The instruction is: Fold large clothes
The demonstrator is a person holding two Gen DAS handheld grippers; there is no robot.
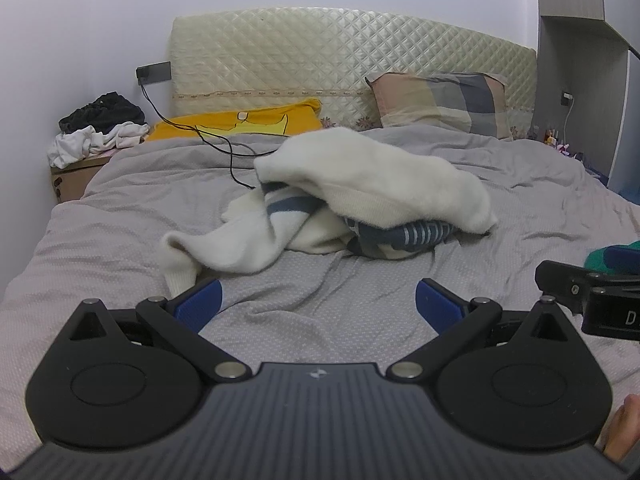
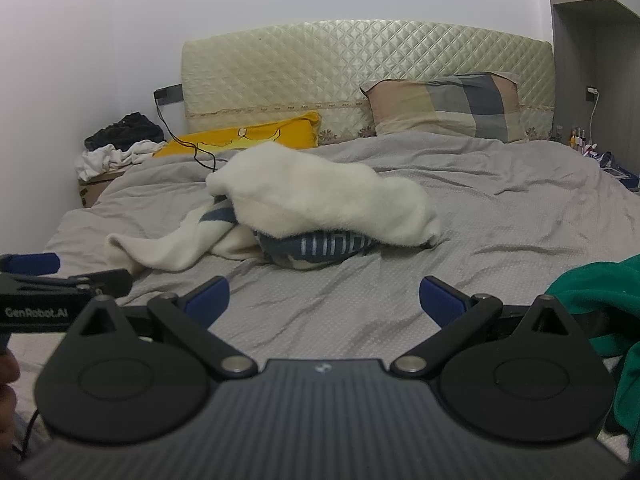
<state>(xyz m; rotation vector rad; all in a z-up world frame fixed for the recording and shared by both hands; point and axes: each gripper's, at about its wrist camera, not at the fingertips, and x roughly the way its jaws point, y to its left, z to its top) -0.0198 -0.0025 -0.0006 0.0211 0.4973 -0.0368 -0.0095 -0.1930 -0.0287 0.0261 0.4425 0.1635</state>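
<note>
A crumpled white sweater with dark blue stripes (image 1: 360, 184) lies in a heap on the grey bed (image 1: 320, 320); it also shows in the right wrist view (image 2: 320, 200). One white sleeve (image 1: 208, 252) trails toward the left gripper. My left gripper (image 1: 318, 300) is open and empty, low over the sheet just in front of the heap, its left pad close to the sleeve end. My right gripper (image 2: 324, 296) is open and empty, also short of the heap. A green garment (image 2: 600, 300) lies at the right beside the right gripper.
A quilted headboard (image 1: 340, 52) stands at the back with a checked pillow (image 1: 440, 100) and a yellow pillow (image 1: 240, 124). A black cable (image 1: 224, 144) runs over the bed. Clothes (image 1: 96, 132) are piled on a box at the left. A shelf unit (image 1: 580, 60) stands on the right.
</note>
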